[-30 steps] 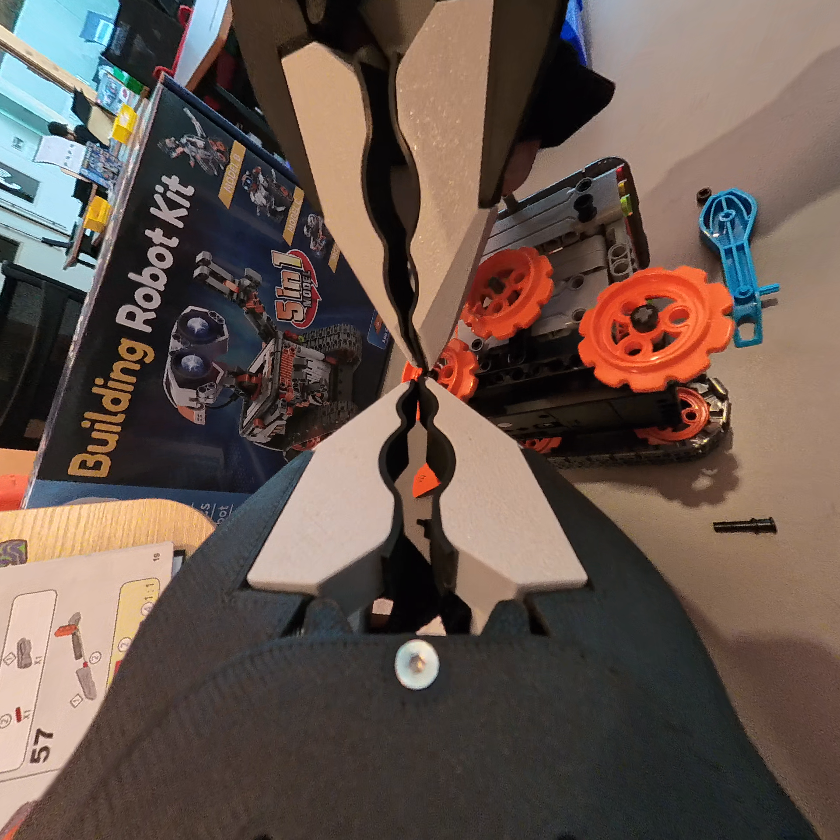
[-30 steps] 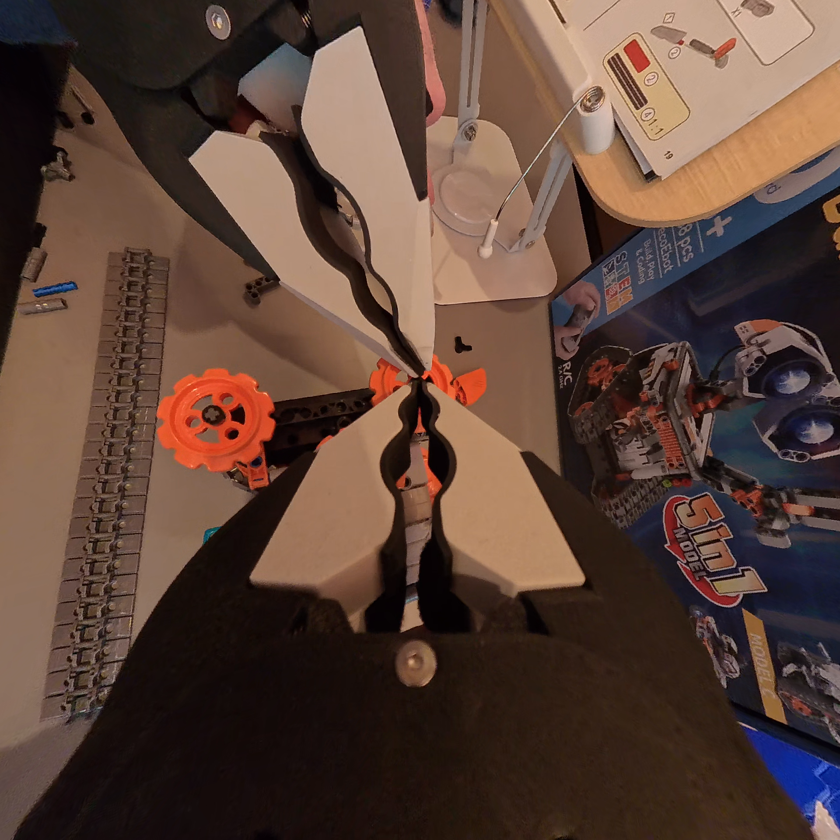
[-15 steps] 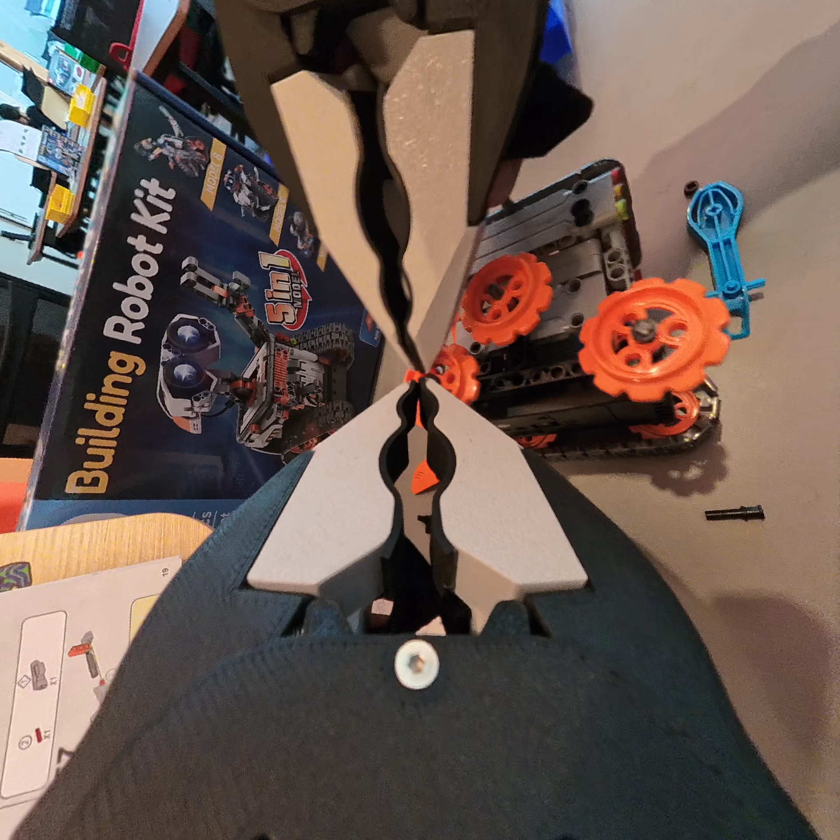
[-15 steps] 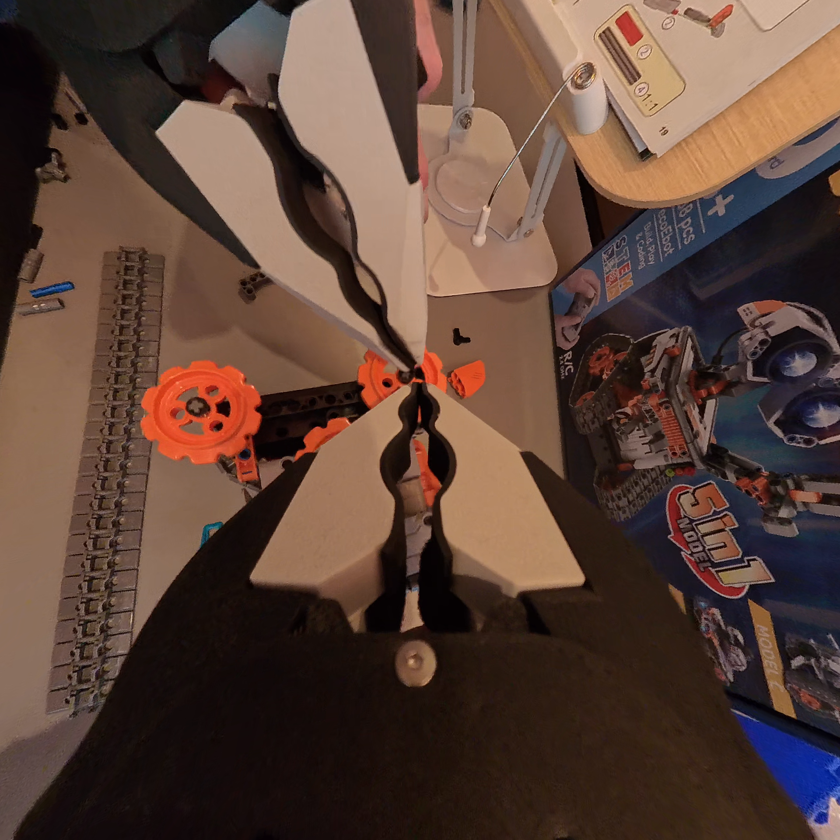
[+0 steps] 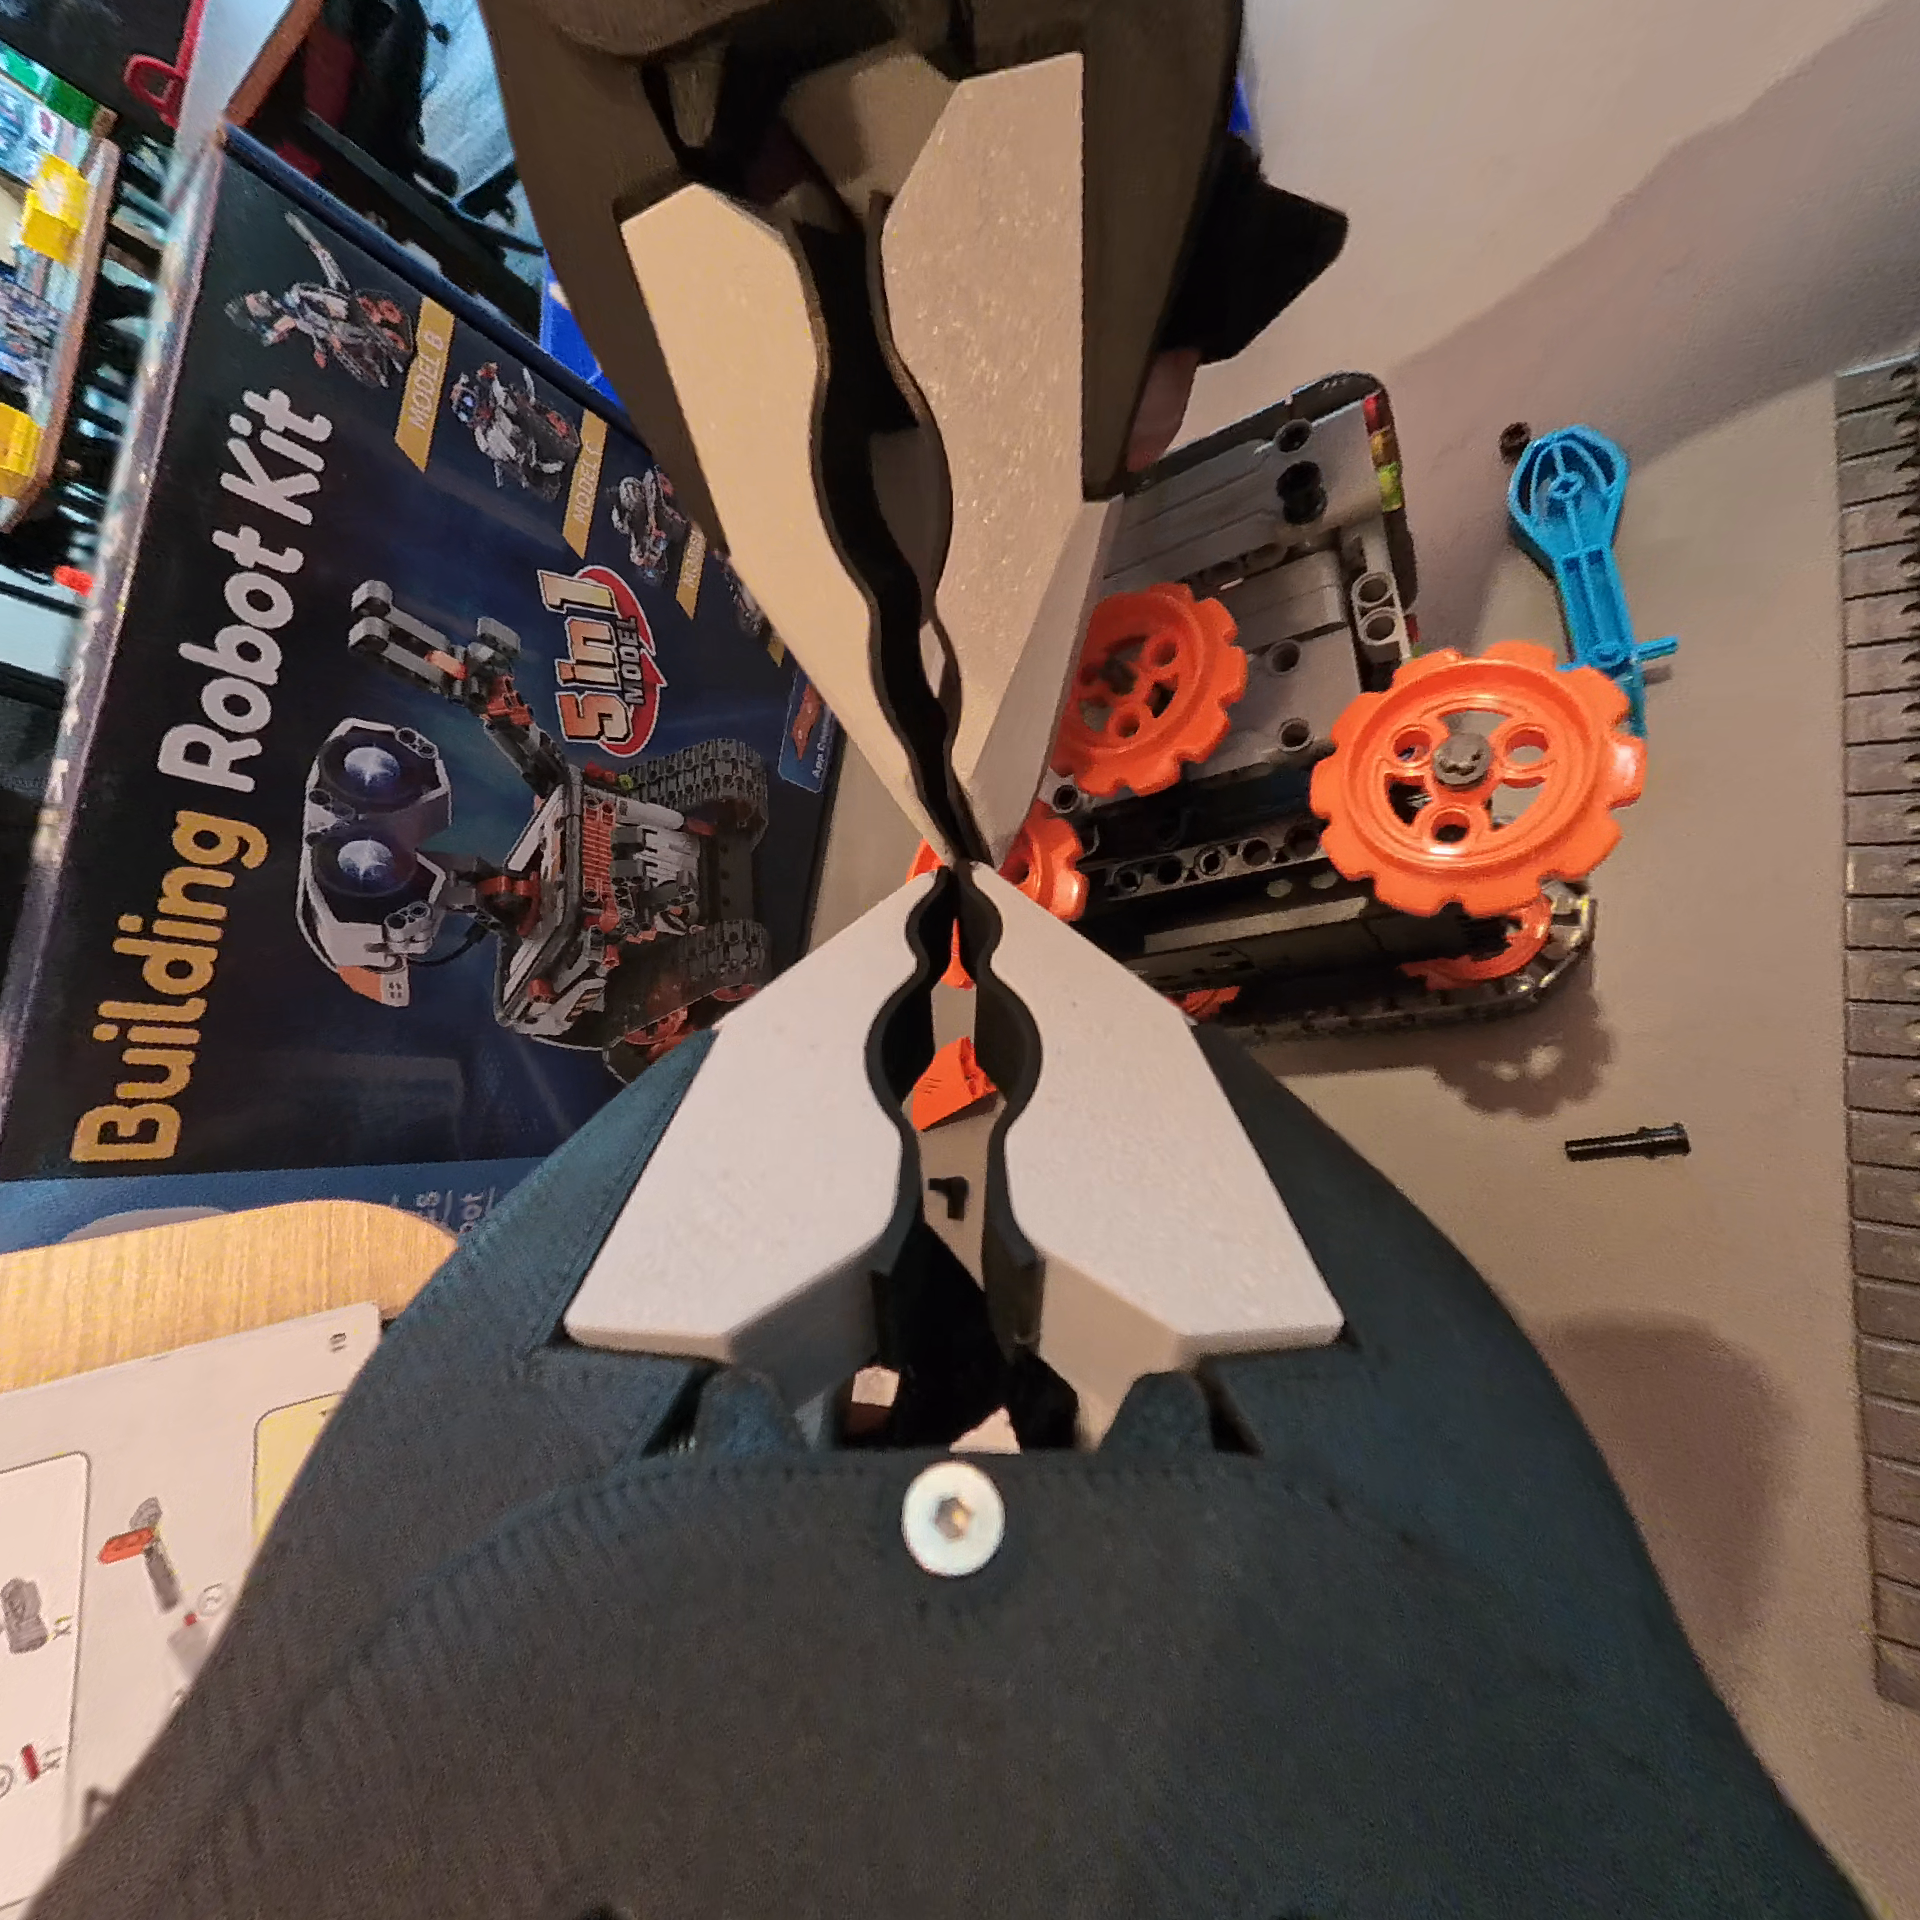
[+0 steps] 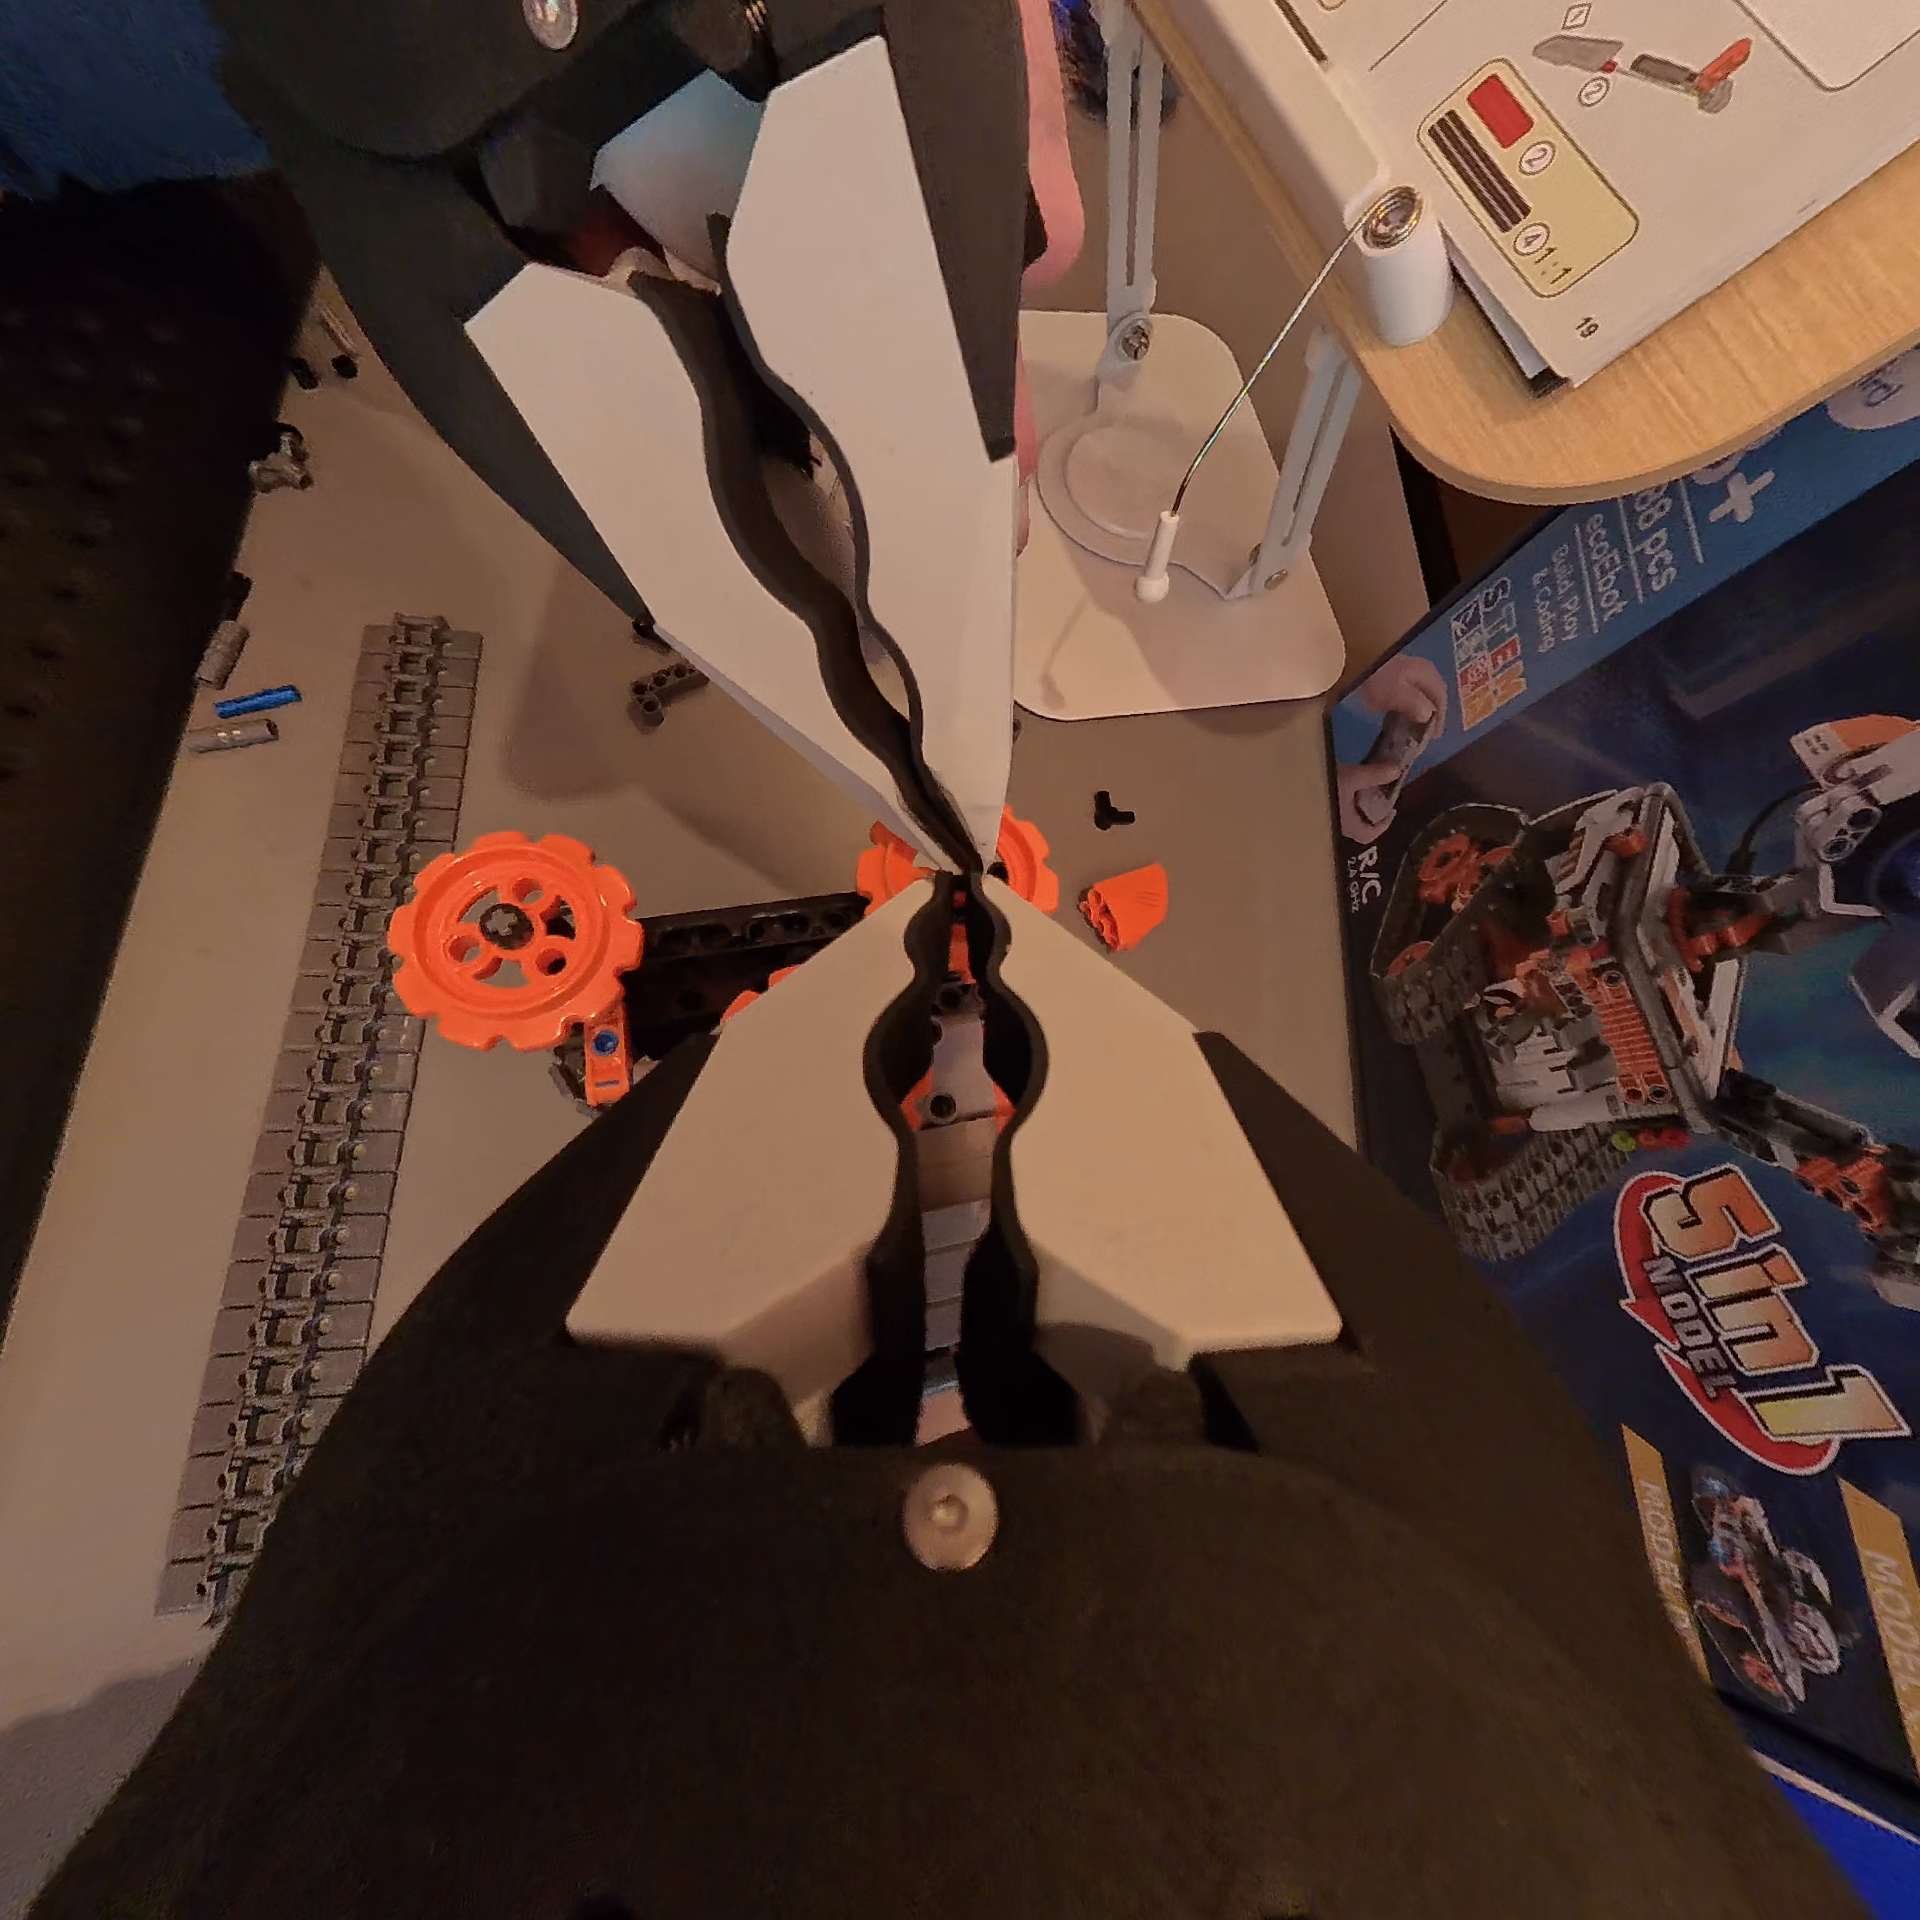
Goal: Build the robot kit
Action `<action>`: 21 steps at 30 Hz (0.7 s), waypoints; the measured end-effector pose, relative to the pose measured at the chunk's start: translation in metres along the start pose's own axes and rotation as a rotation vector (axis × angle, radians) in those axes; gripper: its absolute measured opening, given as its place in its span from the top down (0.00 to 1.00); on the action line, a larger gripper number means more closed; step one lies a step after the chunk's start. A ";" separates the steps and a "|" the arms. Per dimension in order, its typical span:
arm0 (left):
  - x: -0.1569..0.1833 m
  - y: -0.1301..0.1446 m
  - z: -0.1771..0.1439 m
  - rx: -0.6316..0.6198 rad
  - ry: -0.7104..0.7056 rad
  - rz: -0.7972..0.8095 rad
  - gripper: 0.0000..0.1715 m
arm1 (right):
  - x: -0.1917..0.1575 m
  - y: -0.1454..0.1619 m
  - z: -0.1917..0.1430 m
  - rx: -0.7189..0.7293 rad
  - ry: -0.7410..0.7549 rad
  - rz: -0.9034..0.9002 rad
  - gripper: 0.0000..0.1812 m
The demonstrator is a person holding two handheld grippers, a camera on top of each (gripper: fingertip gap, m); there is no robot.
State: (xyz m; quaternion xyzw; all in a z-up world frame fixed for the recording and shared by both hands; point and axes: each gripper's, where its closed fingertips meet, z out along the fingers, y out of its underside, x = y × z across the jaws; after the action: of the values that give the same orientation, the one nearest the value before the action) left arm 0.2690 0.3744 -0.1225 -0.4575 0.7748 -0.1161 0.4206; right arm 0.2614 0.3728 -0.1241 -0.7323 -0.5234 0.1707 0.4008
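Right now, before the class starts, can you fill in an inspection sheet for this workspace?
Surface: grey table.
Job's things: half-built tracked model with orange wheels; loose track strip.
Clutter: blue tool, black pin, orange wedge, kit box, booklet, white stand.
Grippers: left gripper and right gripper both shut, tips meeting; anything pinched is too small to tell.
Cables: nothing seen.
Surroundings: shelves beyond the box.

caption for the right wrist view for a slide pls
Two hand-held grippers meet tip to tip above a half-built toy vehicle with orange gear wheels.
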 end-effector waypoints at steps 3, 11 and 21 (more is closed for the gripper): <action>-0.001 0.001 0.001 -0.016 -0.007 0.009 1.00 | 0.000 0.001 0.000 -0.019 -0.005 0.002 1.00; 0.000 0.002 0.001 0.035 -0.014 -0.059 1.00 | -0.001 0.003 0.002 -0.104 -0.040 0.013 1.00; 0.000 0.002 0.003 0.089 -0.012 -0.140 1.00 | -0.002 0.006 0.002 -0.286 -0.083 0.002 1.00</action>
State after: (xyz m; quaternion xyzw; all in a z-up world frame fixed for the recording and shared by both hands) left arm 0.2703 0.3760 -0.1255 -0.4921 0.7325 -0.1769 0.4359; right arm 0.2634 0.3711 -0.1304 -0.7747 -0.5579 0.1248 0.2703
